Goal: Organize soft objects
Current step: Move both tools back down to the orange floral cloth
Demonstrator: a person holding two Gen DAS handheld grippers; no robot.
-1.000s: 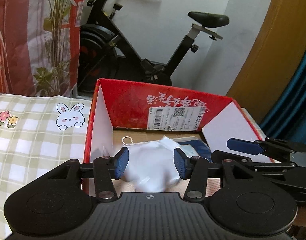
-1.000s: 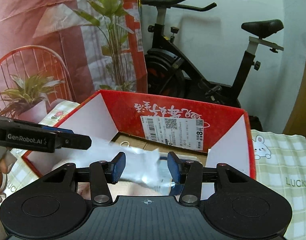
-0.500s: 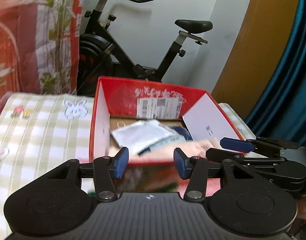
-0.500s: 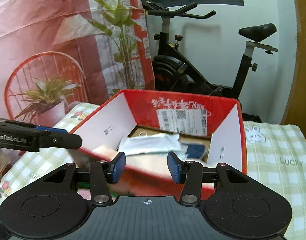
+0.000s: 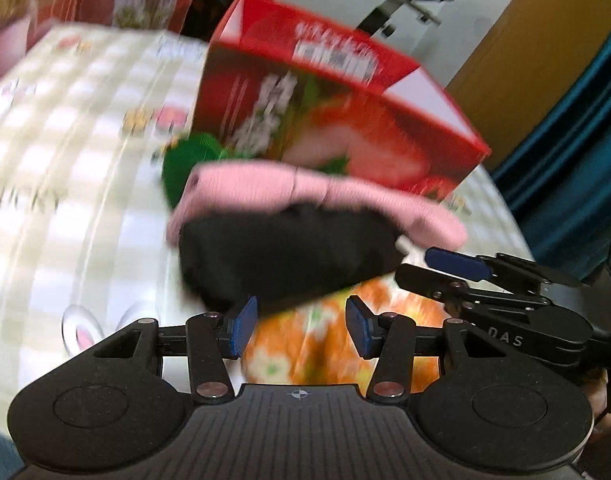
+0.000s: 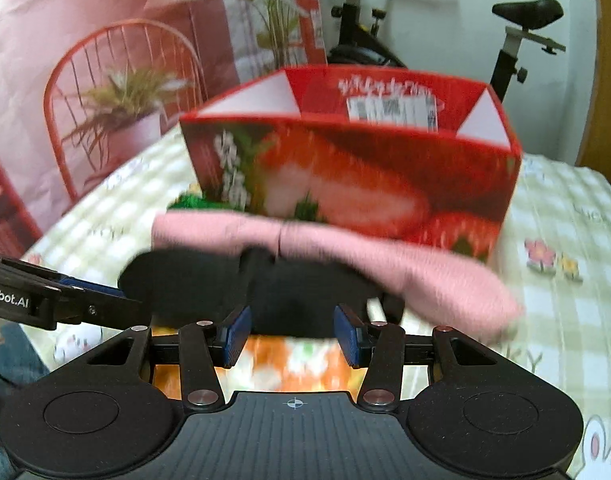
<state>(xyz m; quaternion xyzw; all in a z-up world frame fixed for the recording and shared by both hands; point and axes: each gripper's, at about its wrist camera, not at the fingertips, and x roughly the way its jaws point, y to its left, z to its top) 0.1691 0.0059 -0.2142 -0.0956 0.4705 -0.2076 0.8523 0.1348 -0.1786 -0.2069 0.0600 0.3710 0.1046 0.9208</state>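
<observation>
Reaching for the next piece, I have both hand-held grippers aimed down at the pile in front of the red box point(image 6: 345, 184). The left hand-held gripper point(image 5: 301, 330) stands part-open with nothing between its pads; the right hand-held gripper point(image 6: 291, 334) is the same, part-open and empty. Blur softens everything, so fine edges are guesses.

The pile lies on the checked cloth point(image 6: 565, 216) just near of the box: a black cloth point(image 6: 305, 292) on the near side, a pink cloth point(image 6: 425, 264) draped over its far edge and running off to the right, a green piece point(image 5: 185, 160) at the far left, and an orange floral piece point(image 5: 337, 344) nearest me, partly under the black one.

I judge the black cloth the natural pick, since it sits straight ahead of both sets of pads. To do it well I would take it by two separate spots along its near edge, pinching only black fabric, not the floral layer beneath or the pink above.

Room is tight on the far side: the box's front wall stands right behind the pile, so any lift must clear its rim. The two tools sit close together; I would keep them apart. The cloth to the right is open.
</observation>
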